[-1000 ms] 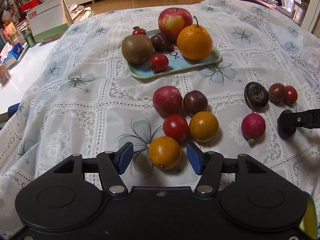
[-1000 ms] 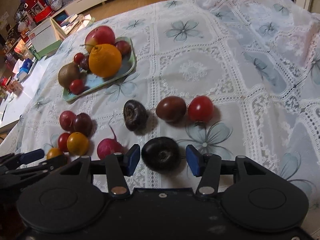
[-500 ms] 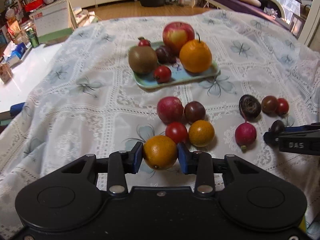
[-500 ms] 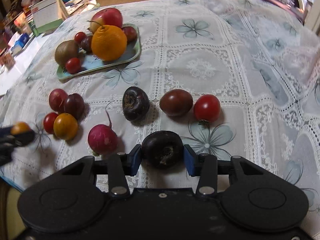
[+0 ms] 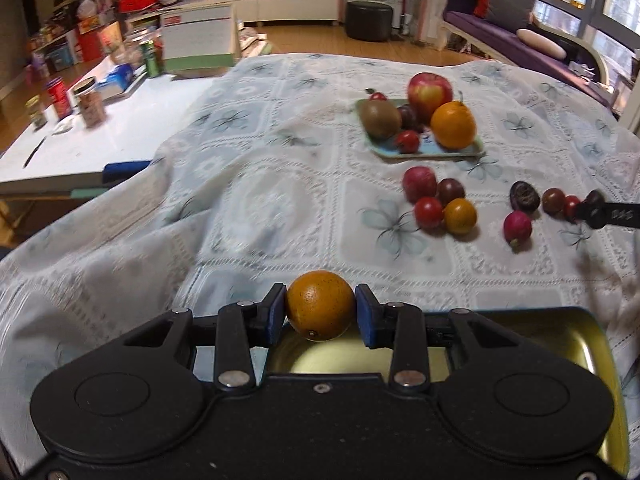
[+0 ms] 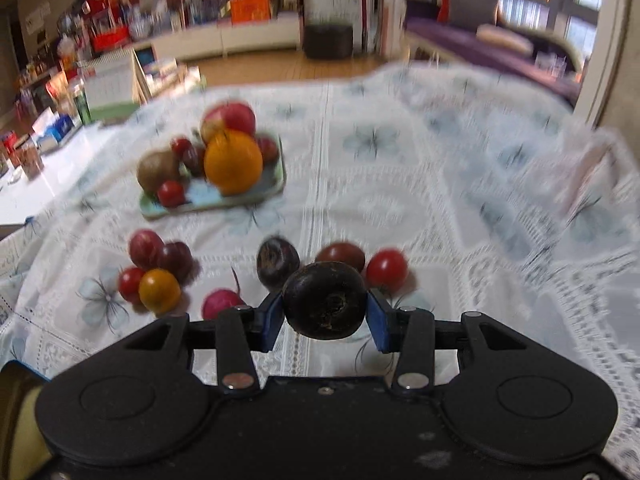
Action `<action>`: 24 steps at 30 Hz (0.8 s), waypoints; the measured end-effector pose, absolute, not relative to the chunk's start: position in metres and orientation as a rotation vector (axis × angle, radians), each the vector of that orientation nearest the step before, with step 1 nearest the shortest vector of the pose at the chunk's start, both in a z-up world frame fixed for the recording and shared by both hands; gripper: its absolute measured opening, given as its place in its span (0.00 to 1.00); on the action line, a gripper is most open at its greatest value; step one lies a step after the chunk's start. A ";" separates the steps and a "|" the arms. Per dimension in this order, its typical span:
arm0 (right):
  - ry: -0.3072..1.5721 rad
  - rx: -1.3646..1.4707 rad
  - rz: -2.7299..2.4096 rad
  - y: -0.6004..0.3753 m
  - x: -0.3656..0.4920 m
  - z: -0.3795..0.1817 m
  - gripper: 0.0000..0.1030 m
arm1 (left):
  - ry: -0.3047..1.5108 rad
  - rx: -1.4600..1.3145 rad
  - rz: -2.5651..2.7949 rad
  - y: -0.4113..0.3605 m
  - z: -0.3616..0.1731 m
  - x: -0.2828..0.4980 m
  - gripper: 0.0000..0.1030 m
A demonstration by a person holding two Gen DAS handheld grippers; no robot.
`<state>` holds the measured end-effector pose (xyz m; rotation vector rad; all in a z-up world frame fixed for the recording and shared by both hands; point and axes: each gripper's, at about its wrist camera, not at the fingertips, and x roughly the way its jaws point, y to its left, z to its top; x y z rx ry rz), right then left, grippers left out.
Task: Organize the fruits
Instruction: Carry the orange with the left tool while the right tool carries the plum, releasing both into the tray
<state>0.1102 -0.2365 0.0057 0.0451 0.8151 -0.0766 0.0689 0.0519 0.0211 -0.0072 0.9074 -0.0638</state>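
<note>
The left gripper (image 5: pixel 320 309) pinched a small orange fruit (image 5: pixel 319 305) between its blue pads (image 5: pixel 275 317), holding it clear of the cloth and above the near rim of a gold tray (image 5: pixel 592 344) that lay just below the tool. The right gripper (image 6: pixel 324 315) clamped a dark, near-black fruit (image 6: pixel 324 305) between its own pads, lifted off the tablecloth (image 6: pixel 420 200).

On the flowered lace cloth, a pale green tray (image 5: pixel 432 153) carried an apple (image 5: pixel 429 91), an orange (image 5: pixel 453 125), a kiwi (image 5: pixel 379 119), a dark plum and two small red fruits, crowded together. Just in front of that tray sat a tight cluster of four: a red plum (image 5: pixel 419 184), a dark plum (image 5: pixel 451 191), a cherry tomato (image 5: pixel 428 212) and a second small orange fruit (image 5: pixel 460 216), all touching or nearly so. To their right lay a radish (image 5: pixel 517 227), a dark wrinkled fruit (image 5: pixel 524 196), a brown tomato (image 5: pixel 553 200) and a red tomato (image 5: pixel 571 205), close together. From the left wrist view the tip of the right gripper showed at the frame's right edge beside those tomatoes.

Beyond the cloth stood a white table (image 5: pixel 100 144) with jars and boxes, and a purple sofa (image 5: pixel 512 40) by the window. The right wrist view was blurred
</note>
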 end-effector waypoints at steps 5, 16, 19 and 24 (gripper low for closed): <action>0.866 0.160 -0.007 -0.225 0.078 0.013 0.44 | 0.938 -0.025 -0.056 0.055 0.012 0.052 0.44; 1.091 0.143 0.093 -0.175 0.014 0.014 0.44 | 0.975 0.023 -0.077 0.035 0.005 0.033 0.44; 1.120 0.131 0.081 -0.167 0.004 0.011 0.44 | 0.988 0.033 -0.075 0.031 0.001 0.029 0.44; 1.143 0.109 0.095 -0.160 0.000 0.010 0.44 | 1.012 0.047 -0.058 0.028 -0.004 0.029 0.44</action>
